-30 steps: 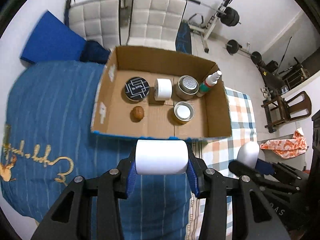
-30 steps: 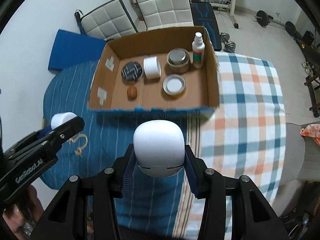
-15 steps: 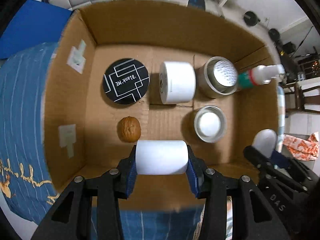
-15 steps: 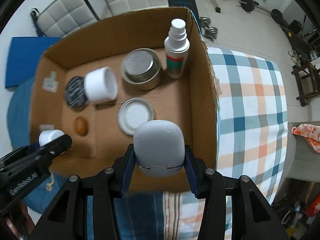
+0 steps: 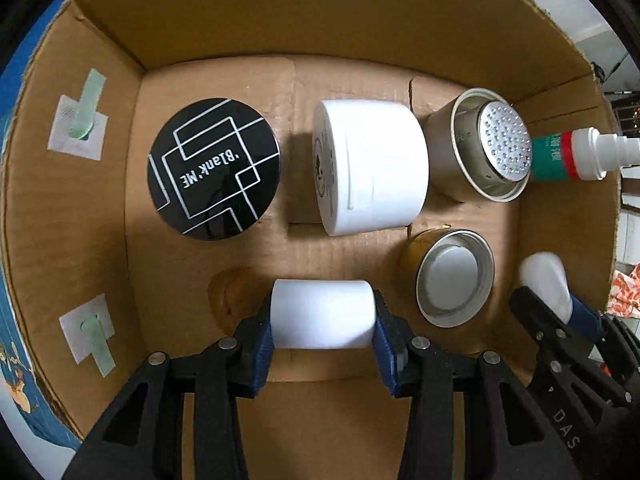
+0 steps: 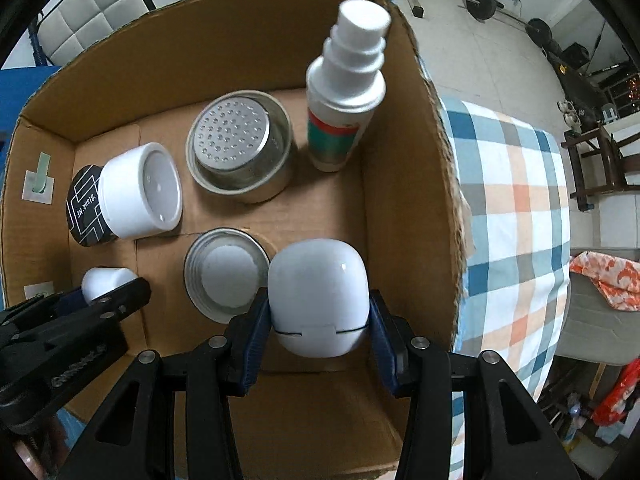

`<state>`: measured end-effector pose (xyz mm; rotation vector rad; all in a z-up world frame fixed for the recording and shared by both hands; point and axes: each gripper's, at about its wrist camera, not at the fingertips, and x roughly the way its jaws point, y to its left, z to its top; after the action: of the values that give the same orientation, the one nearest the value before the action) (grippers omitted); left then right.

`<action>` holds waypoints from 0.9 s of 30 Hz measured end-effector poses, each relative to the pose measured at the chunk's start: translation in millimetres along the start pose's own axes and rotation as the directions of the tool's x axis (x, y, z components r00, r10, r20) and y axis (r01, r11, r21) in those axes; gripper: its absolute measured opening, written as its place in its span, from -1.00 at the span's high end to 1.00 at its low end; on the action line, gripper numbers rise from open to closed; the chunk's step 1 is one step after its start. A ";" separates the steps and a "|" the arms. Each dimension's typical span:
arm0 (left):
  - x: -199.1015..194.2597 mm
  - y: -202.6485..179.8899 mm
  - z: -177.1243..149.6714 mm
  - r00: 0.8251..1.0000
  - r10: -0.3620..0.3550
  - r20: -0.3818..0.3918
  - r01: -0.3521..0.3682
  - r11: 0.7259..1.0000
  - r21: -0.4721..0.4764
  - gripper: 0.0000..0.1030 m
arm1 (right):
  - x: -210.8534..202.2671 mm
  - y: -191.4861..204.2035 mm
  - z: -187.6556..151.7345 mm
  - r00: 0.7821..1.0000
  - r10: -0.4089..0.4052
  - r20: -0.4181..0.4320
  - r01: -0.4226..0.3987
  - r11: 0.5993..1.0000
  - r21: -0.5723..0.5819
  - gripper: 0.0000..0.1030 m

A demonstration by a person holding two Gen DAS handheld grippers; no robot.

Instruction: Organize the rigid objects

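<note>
My left gripper (image 5: pixel 322 320) points down into the cardboard box (image 5: pixel 240 20). Its jaws are opening, with a white cylinder (image 5: pixel 323 314) still between the blue pads, low over the box floor near the front wall. A walnut (image 5: pixel 228 294) lies just left of it. My right gripper (image 6: pixel 318 320) is shut on a white rounded case (image 6: pixel 316 300) in the box's front right corner, beside an open tin (image 6: pixel 228 274). Each gripper also shows at the edge of the other's view.
In the box are a black round tin (image 5: pixel 214 168), a white jar on its side (image 5: pixel 372 168), a perforated metal tin (image 5: pixel 492 144) and a spray bottle (image 6: pixel 344 92). A checked cloth (image 6: pixel 520 200) lies right of the box, a blue bedspread (image 5: pixel 12 340) left.
Both grippers came forward over the box's front wall and sank inside it, each still carrying its white object. The things in the box have not moved.
</note>
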<state>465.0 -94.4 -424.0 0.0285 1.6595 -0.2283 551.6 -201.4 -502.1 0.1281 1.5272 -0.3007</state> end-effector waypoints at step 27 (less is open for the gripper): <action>-103.9 5.7 -51.1 0.967 0.119 0.227 -0.112 0.993 -0.040 -0.99 | -63.2 -2.5 -36.4 0.996 0.035 0.085 -0.029 0.997 -0.067 -1.00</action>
<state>426.5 -68.2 -317.9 0.0758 1.4252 -0.1154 514.9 -186.8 -440.6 0.0864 1.4463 -0.2272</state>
